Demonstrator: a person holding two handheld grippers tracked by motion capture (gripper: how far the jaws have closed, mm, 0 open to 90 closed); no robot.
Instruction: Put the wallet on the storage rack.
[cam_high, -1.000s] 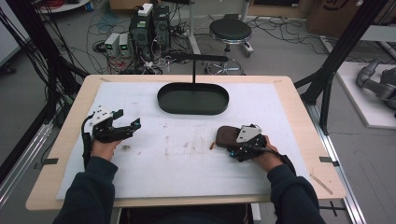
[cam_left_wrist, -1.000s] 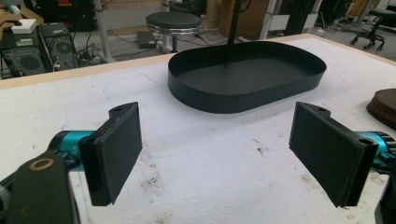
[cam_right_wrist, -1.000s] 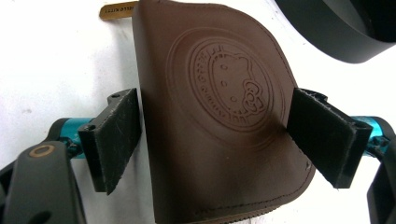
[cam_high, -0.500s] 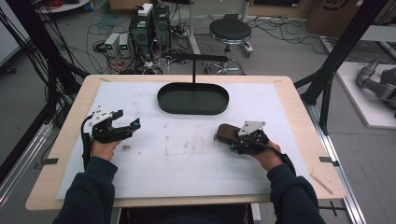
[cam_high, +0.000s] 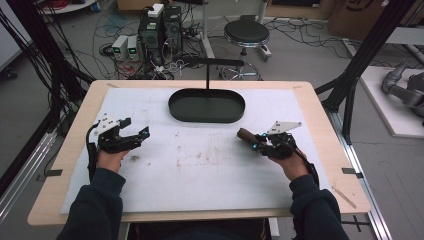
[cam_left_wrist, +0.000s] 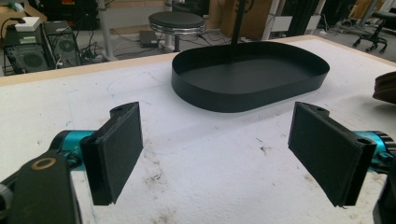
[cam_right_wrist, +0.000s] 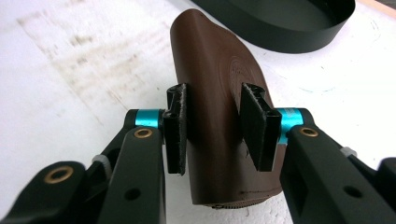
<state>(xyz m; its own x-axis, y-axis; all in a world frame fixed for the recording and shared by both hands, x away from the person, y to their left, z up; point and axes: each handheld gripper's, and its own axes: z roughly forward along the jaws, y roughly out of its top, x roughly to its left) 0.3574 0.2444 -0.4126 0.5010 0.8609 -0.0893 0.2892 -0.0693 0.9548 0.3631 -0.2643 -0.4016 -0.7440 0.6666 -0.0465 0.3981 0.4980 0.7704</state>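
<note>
A brown leather case (cam_right_wrist: 219, 107) stands on edge between the jaws of my right gripper (cam_right_wrist: 215, 123), which is shut on its two flat sides. From above, the case (cam_high: 245, 135) sticks out leftward from the right gripper (cam_high: 258, 143) at the mat's right middle, just below the black oval tray (cam_high: 206, 119). I cannot tell whether the case touches the mat. My left gripper (cam_high: 136, 131) hovers over the mat's left side, open and holding nothing. Its pads (cam_left_wrist: 119, 149) stand wide apart, facing the tray (cam_left_wrist: 243, 100), with the case's edge (cam_left_wrist: 386, 88) at far right.
A white stained mat (cam_high: 200, 170) covers the wooden table (cam_high: 320, 125). A thin black post (cam_high: 208, 75) with a crossbar rises behind the tray. Beyond the table are computer cases, cables and a stool (cam_high: 246, 32) on the floor.
The right gripper has rolled and risen a little, tipping the brown case from flat onto its edge and carrying it slightly toward the tray. The left gripper has stayed still.
</note>
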